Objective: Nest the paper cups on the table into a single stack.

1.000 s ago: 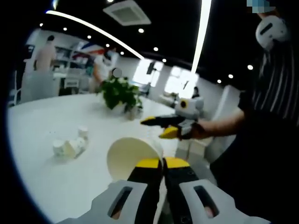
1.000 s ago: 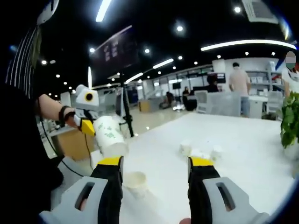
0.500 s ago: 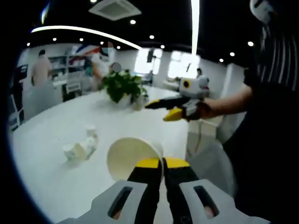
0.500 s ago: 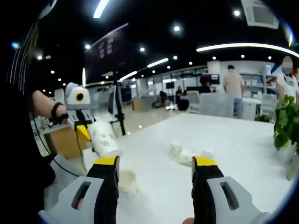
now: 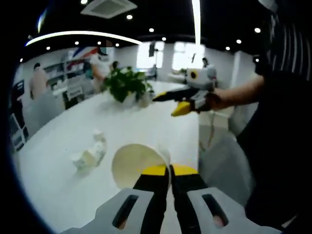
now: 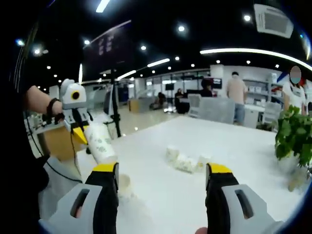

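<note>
The left hand-held gripper (image 5: 169, 170) is clamped on the rim of a paper cup (image 5: 137, 165), its yellow-tipped jaws pressed together at lower centre of the left gripper view, with the cup's open mouth facing the camera just left of the jaws. In the right gripper view the same cup (image 6: 100, 143) shows at left of frame, hanging below the left hand-held gripper (image 6: 80, 134) with its printed side wall slanting down and to the right, base lowest. The right hand-held gripper (image 6: 162, 170) holds nothing; its jaws stand wide apart at the bottom of its own view, and in the left gripper view it (image 5: 168, 100) hovers at upper right, above the far edge of the white worktop (image 5: 63, 195). A single white cup (image 6: 123, 185) stands on the worktop at lower left of the right gripper view, just right of that view's left jaw and below the carried cup. The other loose cups (image 6: 184, 160) lie in a small jumbled cluster near frame centre, farther out; the same cluster (image 5: 90, 153) sits at left of centre in the left gripper view, some tipped over. By my reading, the carried cup lies nearly over the lone cup, so the left hand is the nearer one, and nesting would call for bringing the carried cup's axis upright first.
</note>
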Demonstrator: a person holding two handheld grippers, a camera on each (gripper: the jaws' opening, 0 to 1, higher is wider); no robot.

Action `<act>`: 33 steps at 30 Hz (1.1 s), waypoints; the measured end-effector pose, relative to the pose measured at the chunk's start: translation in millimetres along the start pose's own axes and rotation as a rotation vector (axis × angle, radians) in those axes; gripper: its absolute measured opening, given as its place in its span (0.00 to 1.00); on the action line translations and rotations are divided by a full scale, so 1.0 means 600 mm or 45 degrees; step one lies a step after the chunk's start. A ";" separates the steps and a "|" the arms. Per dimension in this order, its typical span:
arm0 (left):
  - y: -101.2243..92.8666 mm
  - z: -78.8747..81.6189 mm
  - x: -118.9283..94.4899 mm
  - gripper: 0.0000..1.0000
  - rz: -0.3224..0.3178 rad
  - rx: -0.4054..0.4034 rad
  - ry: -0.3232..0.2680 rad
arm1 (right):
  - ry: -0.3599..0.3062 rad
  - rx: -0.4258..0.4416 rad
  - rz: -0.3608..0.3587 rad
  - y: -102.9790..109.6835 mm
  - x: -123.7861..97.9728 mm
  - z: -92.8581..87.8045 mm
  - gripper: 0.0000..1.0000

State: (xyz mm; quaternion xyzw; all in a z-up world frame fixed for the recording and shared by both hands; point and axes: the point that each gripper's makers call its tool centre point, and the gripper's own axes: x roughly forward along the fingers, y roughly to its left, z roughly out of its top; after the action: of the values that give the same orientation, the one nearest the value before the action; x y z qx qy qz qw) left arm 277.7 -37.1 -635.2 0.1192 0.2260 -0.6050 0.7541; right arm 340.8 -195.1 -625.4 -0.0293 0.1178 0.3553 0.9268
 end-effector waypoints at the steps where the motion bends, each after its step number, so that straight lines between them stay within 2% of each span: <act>1: 0.000 -0.001 0.001 0.00 0.000 0.006 0.005 | 0.014 -0.010 -0.010 -0.002 -0.001 -0.003 0.72; 4: 0.001 -0.008 0.000 0.00 -0.001 0.021 0.032 | 0.031 -0.034 -0.032 -0.007 -0.002 -0.010 0.74; 11: 0.004 -0.022 -0.006 0.00 -0.002 0.039 0.102 | 0.051 0.017 -0.064 -0.013 -0.005 -0.024 0.84; 15: 0.004 -0.036 -0.007 0.00 -0.008 0.041 0.152 | 0.048 0.033 -0.073 -0.016 -0.006 -0.028 0.88; 20: 0.003 -0.041 -0.010 0.00 -0.013 0.051 0.171 | 0.035 0.038 -0.090 -0.019 -0.008 -0.028 0.92; 23: 0.003 -0.043 -0.010 0.00 -0.017 0.066 0.190 | 0.016 0.062 -0.108 -0.024 -0.009 -0.028 1.00; 33: 0.007 -0.041 -0.005 0.00 -0.031 0.126 0.240 | 0.005 0.095 -0.115 -0.026 -0.011 -0.036 1.00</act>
State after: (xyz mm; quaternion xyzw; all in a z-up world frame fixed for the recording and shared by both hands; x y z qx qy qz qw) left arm 276.7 -22.4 -655.5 0.2098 0.2674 -0.6105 0.7154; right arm 342.2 -213.9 -645.5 -0.0007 0.1313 0.3082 0.9422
